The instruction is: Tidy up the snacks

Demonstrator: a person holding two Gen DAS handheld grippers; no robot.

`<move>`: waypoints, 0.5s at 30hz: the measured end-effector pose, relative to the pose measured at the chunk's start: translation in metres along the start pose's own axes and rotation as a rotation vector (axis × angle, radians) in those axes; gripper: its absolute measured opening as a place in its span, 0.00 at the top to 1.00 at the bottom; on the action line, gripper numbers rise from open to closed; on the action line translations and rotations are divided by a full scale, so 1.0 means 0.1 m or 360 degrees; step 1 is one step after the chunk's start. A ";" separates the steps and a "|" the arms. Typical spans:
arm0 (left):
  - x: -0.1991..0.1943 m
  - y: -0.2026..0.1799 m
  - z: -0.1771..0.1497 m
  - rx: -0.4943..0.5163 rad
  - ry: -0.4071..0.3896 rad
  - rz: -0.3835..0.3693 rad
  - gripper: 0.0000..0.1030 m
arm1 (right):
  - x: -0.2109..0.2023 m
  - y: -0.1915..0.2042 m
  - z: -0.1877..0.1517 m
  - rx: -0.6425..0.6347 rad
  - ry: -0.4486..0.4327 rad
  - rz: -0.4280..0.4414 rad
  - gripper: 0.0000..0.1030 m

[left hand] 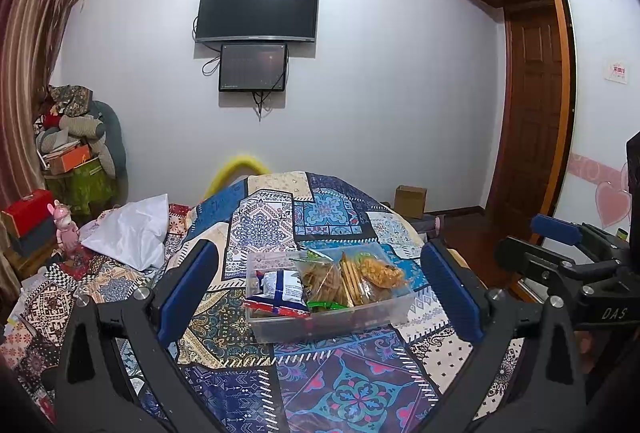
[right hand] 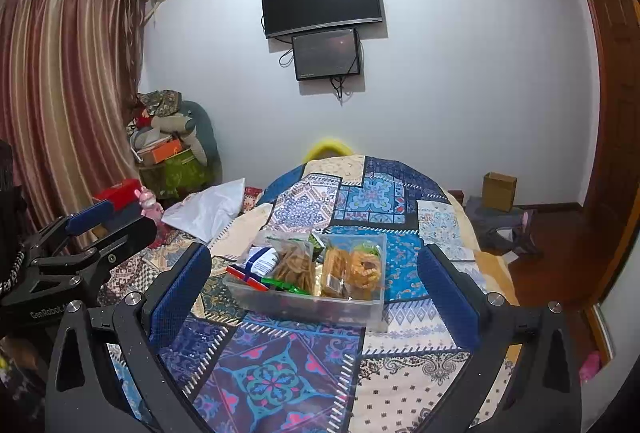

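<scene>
**Snack bin ahead of both spread grippers**

While both grippers hover above the patchwork cloth [left hand: 260,229], the clear plastic bin [left hand: 332,321] sits on that cloth straight ahead of them, framed between the fingers in each wrist view yet touched by neither. The left gripper [left hand: 320,297] has its 2 blue-padded fingers [left hand: 188,293] spread wide with nothing between them; the right gripper [right hand: 314,297] is likewise spread and holds nothing. From the left wrist view, the right gripper [left hand: 560,257] shows off to the right of the bin, well clear of it.

Inside the bin lie several snack packs: a white-and-blue bag [left hand: 280,287] with a red edge at the left end, a clear bag of brown chips [left hand: 322,279] next to it, a pack of stick biscuits [left hand: 352,277] upright in the middle, and a bag of orange-yellow crisps [left hand: 380,271] at the right end. Green wrappers [left hand: 328,304] lie low near the front wall.
</scene>
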State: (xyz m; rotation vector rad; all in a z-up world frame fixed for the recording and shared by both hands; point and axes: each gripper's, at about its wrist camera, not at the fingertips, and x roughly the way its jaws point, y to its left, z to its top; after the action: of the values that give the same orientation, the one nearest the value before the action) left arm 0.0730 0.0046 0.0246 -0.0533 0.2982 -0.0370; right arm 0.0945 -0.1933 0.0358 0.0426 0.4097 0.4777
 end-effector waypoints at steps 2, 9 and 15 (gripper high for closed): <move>0.00 0.00 0.00 0.0000 0.0001 0.0000 0.01 | 0.00 -0.01 0.00 -0.0001 0.0000 -0.0003 0.00; 0.00 0.00 -0.01 0.0001 0.0002 0.0002 0.01 | -0.01 -0.01 -0.01 -0.0001 -0.0001 -0.0005 0.00; -0.01 -0.01 -0.01 0.0001 -0.0001 -0.0002 0.01 | -0.01 -0.01 -0.01 0.0000 -0.0001 -0.0011 0.00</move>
State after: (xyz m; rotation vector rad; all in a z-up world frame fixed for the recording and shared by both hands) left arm 0.0712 0.0034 0.0238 -0.0531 0.2974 -0.0381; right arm 0.0936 -0.1952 0.0353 0.0414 0.4094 0.4706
